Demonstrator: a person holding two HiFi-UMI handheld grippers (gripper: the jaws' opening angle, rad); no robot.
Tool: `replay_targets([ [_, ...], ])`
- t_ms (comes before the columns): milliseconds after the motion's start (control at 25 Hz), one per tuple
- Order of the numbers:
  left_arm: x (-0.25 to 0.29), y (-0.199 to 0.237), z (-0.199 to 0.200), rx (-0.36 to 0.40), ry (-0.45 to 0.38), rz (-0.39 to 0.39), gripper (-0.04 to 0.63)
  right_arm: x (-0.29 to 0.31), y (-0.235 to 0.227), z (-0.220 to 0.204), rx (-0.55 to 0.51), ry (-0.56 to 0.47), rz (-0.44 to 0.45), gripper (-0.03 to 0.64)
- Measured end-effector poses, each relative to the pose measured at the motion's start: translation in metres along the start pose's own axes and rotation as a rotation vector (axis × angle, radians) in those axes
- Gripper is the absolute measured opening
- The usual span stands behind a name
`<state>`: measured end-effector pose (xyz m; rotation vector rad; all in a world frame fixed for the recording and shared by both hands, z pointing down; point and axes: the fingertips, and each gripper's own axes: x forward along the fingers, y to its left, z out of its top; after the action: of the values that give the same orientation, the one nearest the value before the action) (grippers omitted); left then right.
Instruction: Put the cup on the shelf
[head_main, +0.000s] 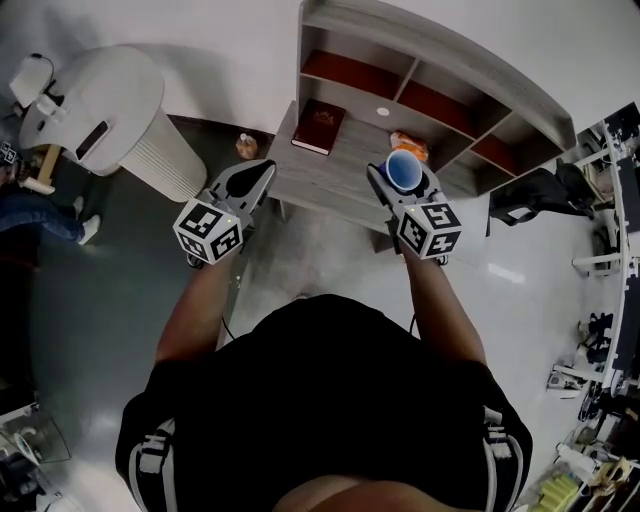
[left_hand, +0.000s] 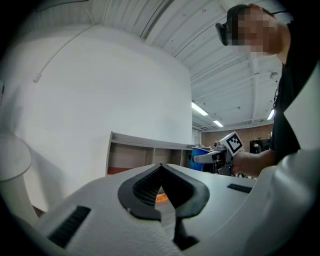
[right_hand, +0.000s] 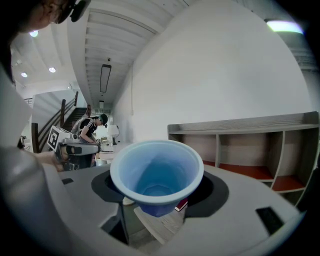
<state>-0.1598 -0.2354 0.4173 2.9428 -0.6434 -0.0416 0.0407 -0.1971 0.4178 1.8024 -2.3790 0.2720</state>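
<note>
While my right fingers (head_main: 380, 188) clamp the blue plastic cup (head_main: 405, 170), placing is not yet done.
Grey wooden shelf (head_main: 440, 55) ahead; left fingers (head_main: 250, 185) together, empty.

head: overhead, down | gripper views: level, forward | shared: shelf (head_main: 350, 14)

L gripper (left_hand: 161, 166) jaws together; shelf (left_hand: 131, 155) ahead, cup (left_hand: 199, 158) to rt.

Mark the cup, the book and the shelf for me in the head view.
cup (head_main: 405, 170): head view, on its blue inside.
book (head_main: 319, 126): head view, middle of its dark red cover.
shelf (head_main: 460, 62): head view, on its grey top board.
</note>
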Motion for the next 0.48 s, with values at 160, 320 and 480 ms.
replay_targets([
  [160,0.008,0.002,0.000,0.004,0.007,-0.011,0.015,0.005,-0.006,0.002,0.010,-0.011,-0.010,0.305],
  [320,0.017,0.007,0.005,0.018,0.014,-0.015,0.015,0.013,-0.015,0.003,0.016,-0.014,-0.014,0.305],
  [480,0.035,0.013,0.008,0.028,0.019,-0.011,0.015,0.025,-0.035,0.005,0.016,-0.020,-0.015,0.305],
])
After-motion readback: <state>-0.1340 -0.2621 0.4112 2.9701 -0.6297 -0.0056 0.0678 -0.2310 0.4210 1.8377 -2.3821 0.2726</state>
